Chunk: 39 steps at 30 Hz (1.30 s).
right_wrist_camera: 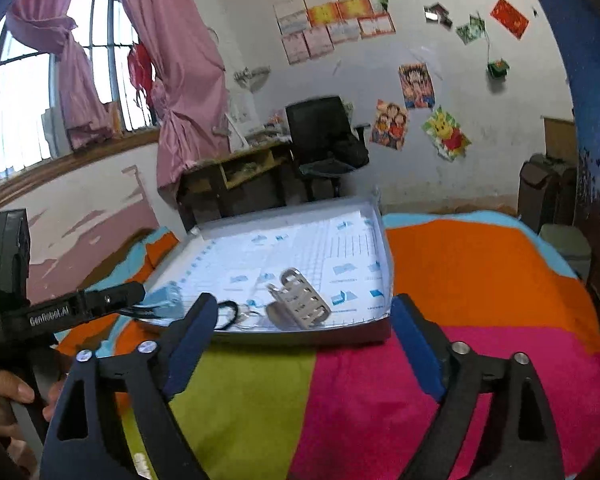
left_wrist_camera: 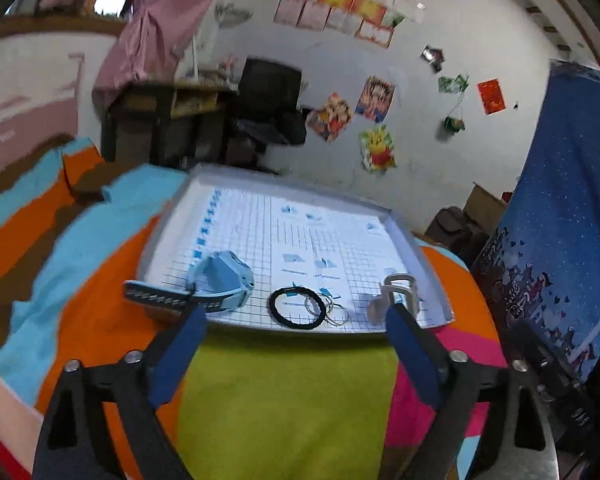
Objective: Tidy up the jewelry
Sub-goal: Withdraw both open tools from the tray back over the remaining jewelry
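Since both the left gripper [left_wrist_camera: 296, 330] and the right gripper [right_wrist_camera: 302, 320] hang released and empty just short of the tray [left_wrist_camera: 416, 248], its blue watch [left_wrist_camera: 224, 280], black band [left_wrist_camera: 298, 307], rings [left_wrist_camera: 328, 308] and silver bracelet [right_wrist_camera: 300, 298] lie ahead, apparently already set down together for sorting.

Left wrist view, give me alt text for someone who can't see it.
A shallow white tray on a colourful blanket holds a blue watch, a black hair tie, silver rings and a grey watch. The left gripper is open and empty in front of it.
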{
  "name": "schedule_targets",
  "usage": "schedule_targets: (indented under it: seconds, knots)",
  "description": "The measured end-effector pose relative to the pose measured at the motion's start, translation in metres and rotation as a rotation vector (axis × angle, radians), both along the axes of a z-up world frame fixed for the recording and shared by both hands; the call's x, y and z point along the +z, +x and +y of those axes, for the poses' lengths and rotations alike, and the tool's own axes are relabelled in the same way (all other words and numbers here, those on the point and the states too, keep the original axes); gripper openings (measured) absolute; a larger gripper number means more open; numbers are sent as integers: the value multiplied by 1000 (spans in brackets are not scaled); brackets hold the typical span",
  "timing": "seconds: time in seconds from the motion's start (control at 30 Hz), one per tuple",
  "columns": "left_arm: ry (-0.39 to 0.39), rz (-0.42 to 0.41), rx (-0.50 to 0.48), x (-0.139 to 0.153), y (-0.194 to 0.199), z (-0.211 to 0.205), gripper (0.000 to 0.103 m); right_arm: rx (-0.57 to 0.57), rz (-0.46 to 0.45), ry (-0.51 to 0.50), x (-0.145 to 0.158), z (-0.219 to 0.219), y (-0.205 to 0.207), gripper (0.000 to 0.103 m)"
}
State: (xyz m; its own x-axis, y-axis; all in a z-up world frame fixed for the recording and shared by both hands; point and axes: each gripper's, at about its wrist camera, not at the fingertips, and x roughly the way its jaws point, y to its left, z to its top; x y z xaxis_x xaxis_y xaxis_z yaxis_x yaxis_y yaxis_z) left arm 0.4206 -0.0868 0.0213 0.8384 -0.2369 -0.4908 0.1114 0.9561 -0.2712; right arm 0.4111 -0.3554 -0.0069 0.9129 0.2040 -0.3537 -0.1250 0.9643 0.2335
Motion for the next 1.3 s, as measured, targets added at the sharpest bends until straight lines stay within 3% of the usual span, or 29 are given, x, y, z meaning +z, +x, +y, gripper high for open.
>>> schedule_targets:
  seconds: [0.03, 0.23, 0.63, 0.97, 1.3]
  knots:
    - [17, -33, 9, 4, -15, 1, 97, -2, -23, 0, 7, 0, -13, 95]
    - [74, -164, 21, 21, -93, 9, 103, -15, -129, -21, 32, 7, -81, 102]
    - [82, -259, 30, 36, -232, 43, 103, -3, -143, -3, 47, 33, -209, 102]
    - [118, -256, 125, 14, -323, 88, 103, -5, -94, -43, 34, 60, -292, 102]
    - [193, -236, 211, -6, -362, 107, 103, -24, -92, -63, 11, 87, -346, 102]
